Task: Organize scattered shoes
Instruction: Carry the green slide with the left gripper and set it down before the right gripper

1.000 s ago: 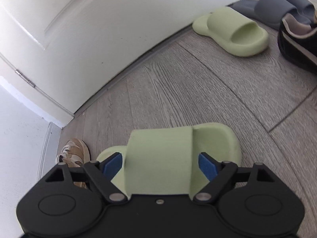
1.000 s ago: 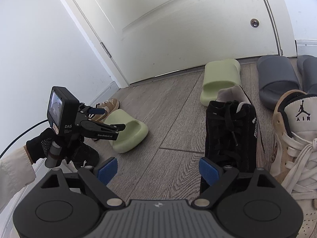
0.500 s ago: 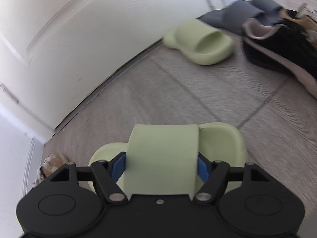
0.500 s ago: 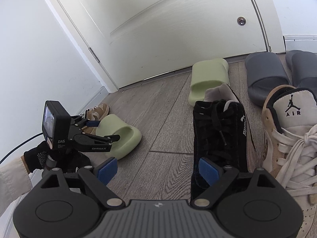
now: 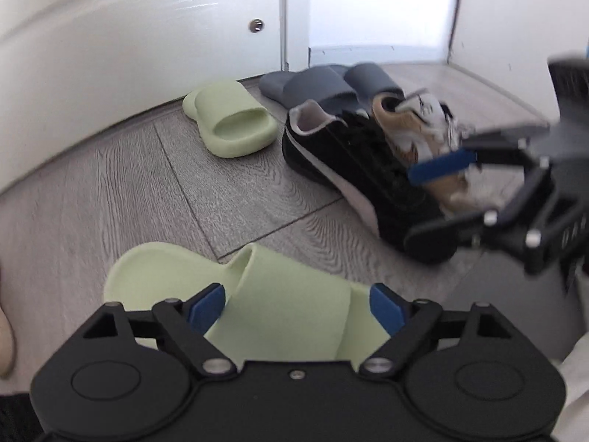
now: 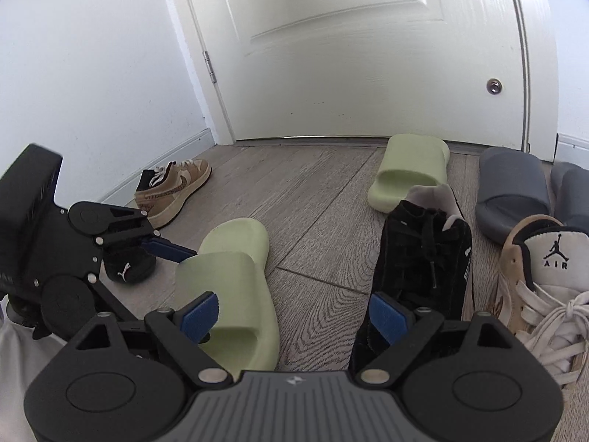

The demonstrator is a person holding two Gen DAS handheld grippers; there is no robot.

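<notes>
while its fingers are opening on either side of the strap, the left gripper [image 5: 296, 305] is hanging over the near green slide [image 5: 257, 294], which is lying flat on the wooden floor [image 5: 154, 184]; the blue pads are flanking the strap, and a slim gap is showing at each side, so nothing is being clamped. from the right wrist view that same slide [image 6: 235, 287] is sitting just left of the right gripper [image 6: 294, 318], with the left gripper [image 6: 173, 250] reaching in from the left edge of the picture.

the right gripper's fingers are standing wide apart and are holding nothing; bare floor [image 6: 316, 258] is showing between them, with the black sneaker [image 6: 423, 269] just beside the right pad. a tan and white high-top sneaker [image 6: 545, 294] is lying right of the black one, touching or nearly touching it.

the second green slide [image 6: 412, 173] is resting well apart from the first, close to the foot of the white door [image 6: 368, 55]. two grey slides [image 6: 515, 191] are lying side by side to its right, near the door frame. a brown low sneaker [image 6: 173, 191] is sitting by the left wall's skirting, and another black sneaker [image 6: 127, 267] is partly hidden behind the left gripper.

in the left wrist view the black sneaker [image 5: 349, 169] is lying between the far green slide [image 5: 232, 125] and the blurred right gripper [image 5: 460, 184].
</notes>
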